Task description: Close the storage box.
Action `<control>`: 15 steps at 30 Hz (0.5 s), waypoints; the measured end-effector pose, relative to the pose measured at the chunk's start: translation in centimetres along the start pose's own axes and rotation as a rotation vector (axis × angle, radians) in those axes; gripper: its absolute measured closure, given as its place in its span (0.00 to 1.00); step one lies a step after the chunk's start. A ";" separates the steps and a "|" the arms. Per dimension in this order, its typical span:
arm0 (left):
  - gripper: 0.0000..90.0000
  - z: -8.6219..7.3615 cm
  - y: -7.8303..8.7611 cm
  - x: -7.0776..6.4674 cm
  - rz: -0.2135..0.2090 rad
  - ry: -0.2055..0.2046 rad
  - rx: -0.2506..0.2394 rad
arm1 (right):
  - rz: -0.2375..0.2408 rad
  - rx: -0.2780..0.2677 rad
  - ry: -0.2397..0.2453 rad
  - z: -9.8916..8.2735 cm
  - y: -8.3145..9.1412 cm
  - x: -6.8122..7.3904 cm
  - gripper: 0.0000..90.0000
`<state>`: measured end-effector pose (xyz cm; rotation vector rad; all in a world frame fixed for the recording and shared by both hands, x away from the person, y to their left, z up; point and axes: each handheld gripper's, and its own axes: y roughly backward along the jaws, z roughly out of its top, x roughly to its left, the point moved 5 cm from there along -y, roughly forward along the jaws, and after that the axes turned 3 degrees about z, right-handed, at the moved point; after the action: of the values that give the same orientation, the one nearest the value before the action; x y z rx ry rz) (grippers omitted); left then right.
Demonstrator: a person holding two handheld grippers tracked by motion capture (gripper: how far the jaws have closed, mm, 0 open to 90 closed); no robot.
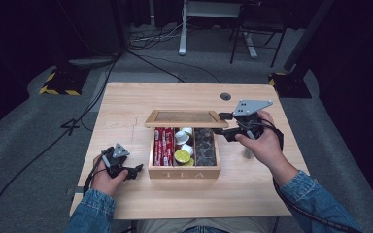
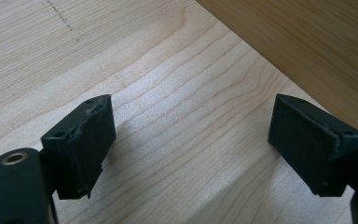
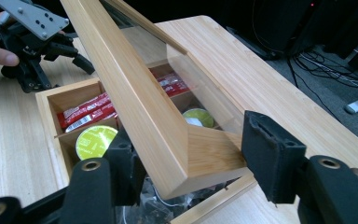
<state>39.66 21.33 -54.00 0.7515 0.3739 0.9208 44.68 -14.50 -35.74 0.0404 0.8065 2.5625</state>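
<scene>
The tea box [image 1: 184, 171] sits mid-counter [image 1: 126, 99], its raised lid [image 3: 168, 135] between the right tool's [image 3: 193, 156] unclenched jaws, long axis across them. The left tool [image 2: 191, 144], released, rests beside the box's left wall.

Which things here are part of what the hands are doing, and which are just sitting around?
In the job:
tea box
its lid, half raised
right gripper, jaws around the lid corner

Just there:
red packets
coffee capsules
left gripper, open over the table
</scene>
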 end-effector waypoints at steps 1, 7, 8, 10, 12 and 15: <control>0.17 0.0 0.0 0.0 0.000 0.002 0.001 | -0.001 0.001 0.004 -0.1 0.0 0.1 0.46; 0.17 0.0 0.0 0.0 -0.001 0.002 0.001 | -0.014 0.014 0.037 -1.0 -0.2 1.1 0.43; 0.17 0.0 0.0 0.0 -0.001 0.002 0.001 | -0.016 0.017 0.042 -1.2 -0.2 1.3 0.42; 0.17 0.0 0.0 0.0 -0.001 0.002 0.002 | -0.020 0.020 0.051 -1.5 -0.4 1.5 0.41; 0.17 0.0 0.0 0.0 -0.001 0.002 0.001 | -0.025 0.021 0.062 -1.8 -0.4 1.8 0.40; 0.17 0.0 0.0 0.0 -0.002 0.002 0.000 | -0.037 0.022 0.083 -2.3 -0.6 2.2 0.39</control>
<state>39.64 21.31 -54.01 0.7507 0.3764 0.9198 42.56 -14.40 -38.21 -0.0736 0.8575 2.5348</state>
